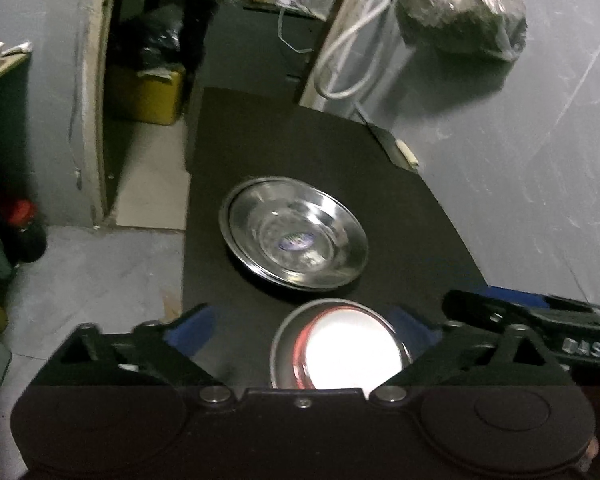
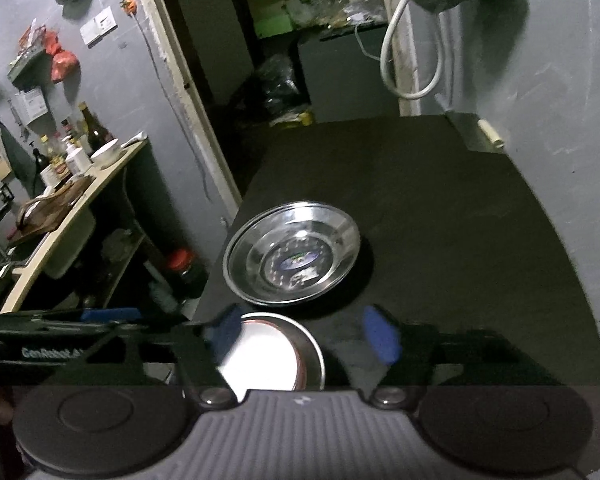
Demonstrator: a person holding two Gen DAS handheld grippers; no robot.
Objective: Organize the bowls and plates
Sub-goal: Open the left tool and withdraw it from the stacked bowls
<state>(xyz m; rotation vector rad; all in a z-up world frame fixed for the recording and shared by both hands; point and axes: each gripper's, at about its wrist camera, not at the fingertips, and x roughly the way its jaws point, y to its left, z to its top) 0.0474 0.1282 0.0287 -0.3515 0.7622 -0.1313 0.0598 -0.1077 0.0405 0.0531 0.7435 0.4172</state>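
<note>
A shiny steel plate (image 1: 294, 234) with a sticker in its middle lies on the black table (image 1: 400, 208); it also shows in the right wrist view (image 2: 292, 258). A small steel bowl (image 1: 340, 346) with a red inner band sits nearer, bright with glare, also in the right wrist view (image 2: 276, 354). My left gripper (image 1: 304, 332) is open, its blue-padded fingers either side of the bowl, above it. My right gripper (image 2: 304, 336) is open, its left fingertip (image 2: 226, 334) over the bowl's left rim. Each gripper shows at the other view's edge.
The table's left edge drops to a grey floor with a red-capped dark bottle (image 2: 186, 268). A grey wall runs along the right, with a white cable (image 2: 412, 56) and a hanging bag (image 1: 460, 8). A cluttered counter (image 2: 60, 208) stands far left. A doorway opens behind.
</note>
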